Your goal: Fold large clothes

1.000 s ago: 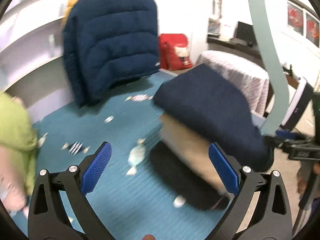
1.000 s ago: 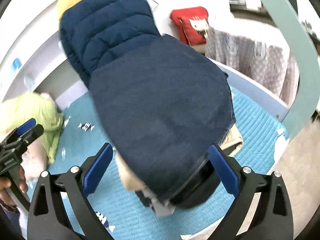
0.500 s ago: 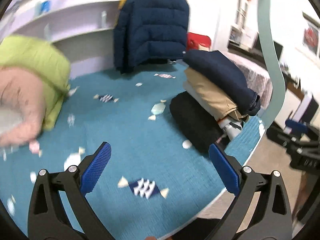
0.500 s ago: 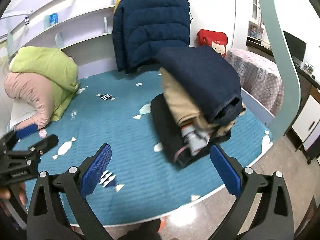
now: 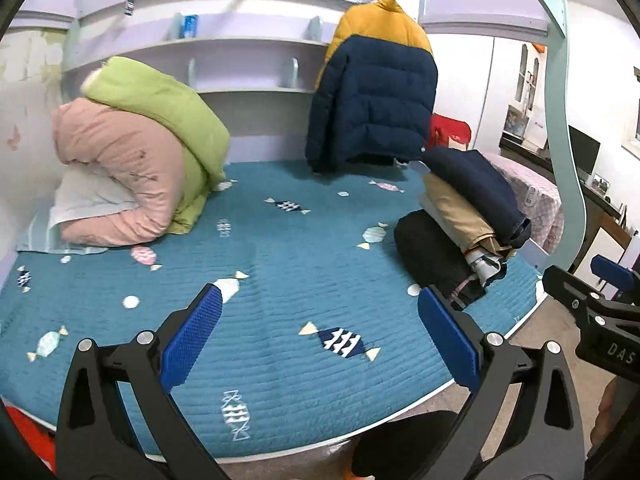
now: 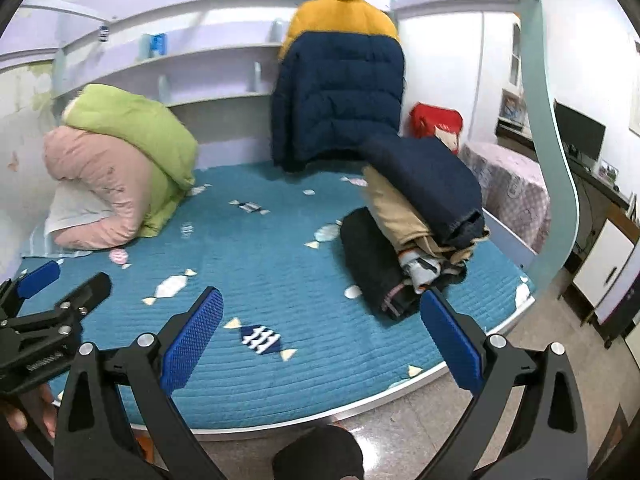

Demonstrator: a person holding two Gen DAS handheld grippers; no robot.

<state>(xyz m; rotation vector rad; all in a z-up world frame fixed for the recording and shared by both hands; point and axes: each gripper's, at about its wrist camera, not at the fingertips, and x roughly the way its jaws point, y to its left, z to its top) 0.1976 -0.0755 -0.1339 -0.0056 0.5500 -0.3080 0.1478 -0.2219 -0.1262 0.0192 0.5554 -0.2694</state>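
Observation:
A stack of folded clothes sits on the right side of the bed: a navy garment [image 5: 476, 180] on top, a tan one [image 5: 456, 212] under it, a black one [image 5: 428, 252] at the bottom. The right wrist view shows the same navy [image 6: 428, 176], tan [image 6: 396, 208] and black [image 6: 368, 256] layers. My left gripper [image 5: 320, 300] is open and empty over the bed's front edge. My right gripper [image 6: 322, 302] is also open and empty, well short of the stack. Each gripper appears at the edge of the other's view.
The blue quilted bed [image 5: 280, 264] has candy and fish prints. Rolled green and pink duvets [image 5: 132, 160] lie at the back left. A navy and yellow puffer jacket [image 5: 376, 108] hangs behind the stack. A pale green bed post [image 5: 564, 120] and a cloth-covered table [image 5: 528, 188] stand to the right.
Both grippers have drawn back from close over the stack to beyond the bed's front edge. The navy garment stays on top of the stack.

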